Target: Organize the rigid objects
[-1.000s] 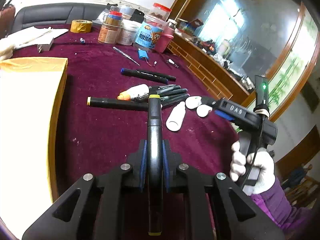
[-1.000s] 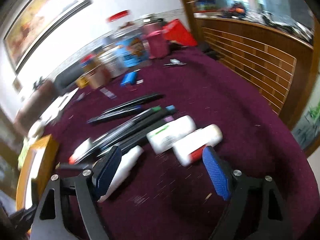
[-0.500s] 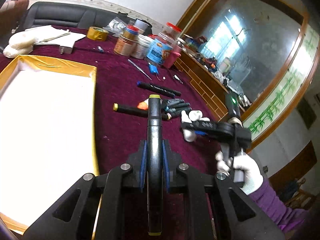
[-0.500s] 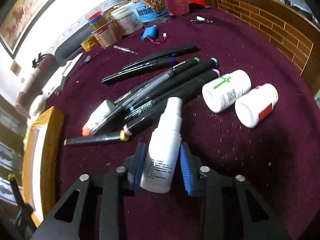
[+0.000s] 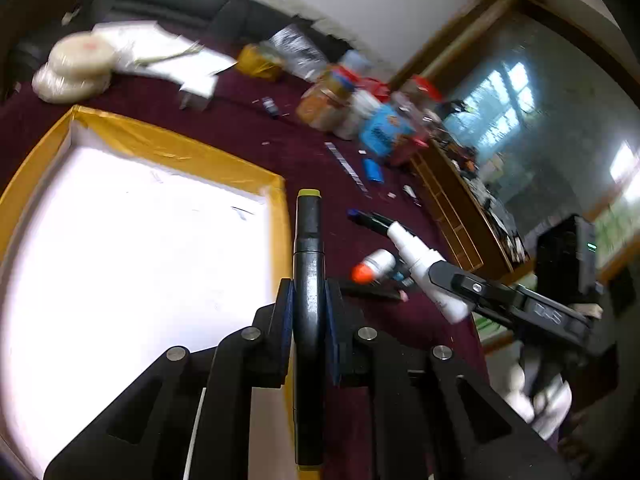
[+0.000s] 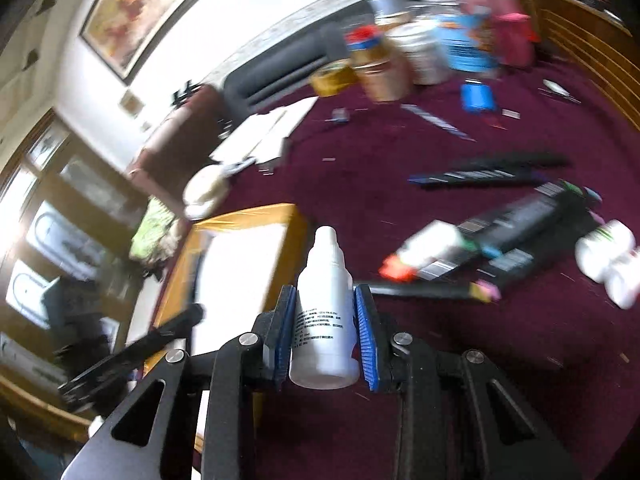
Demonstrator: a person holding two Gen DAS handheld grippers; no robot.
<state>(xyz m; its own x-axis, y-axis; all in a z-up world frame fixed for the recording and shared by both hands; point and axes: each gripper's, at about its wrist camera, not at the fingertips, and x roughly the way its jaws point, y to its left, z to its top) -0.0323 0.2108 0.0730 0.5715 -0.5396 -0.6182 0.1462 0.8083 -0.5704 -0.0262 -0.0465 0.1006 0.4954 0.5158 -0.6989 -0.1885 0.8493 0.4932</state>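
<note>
We see the gold-rimmed tray [image 5: 176, 148] lying at the left edge of the maroon table [image 5: 312, 160], its white floor bare. Just past its right rim, the left gripper [image 5: 307, 312] clamps a black marker [image 5: 307, 264] with yellow ends, the marker pointing away along the fingers. To the right, the right gripper [image 6: 325, 332] grips a small white dropper bottle [image 6: 325, 320], nozzle forward, raised above the cloth beside the tray's corner. Farther right, loose markers [image 6: 516, 216] and two white bottles [image 6: 608, 260] lie on the cloth; blurred jars [image 6: 424, 52] crowd the far edge.
</note>
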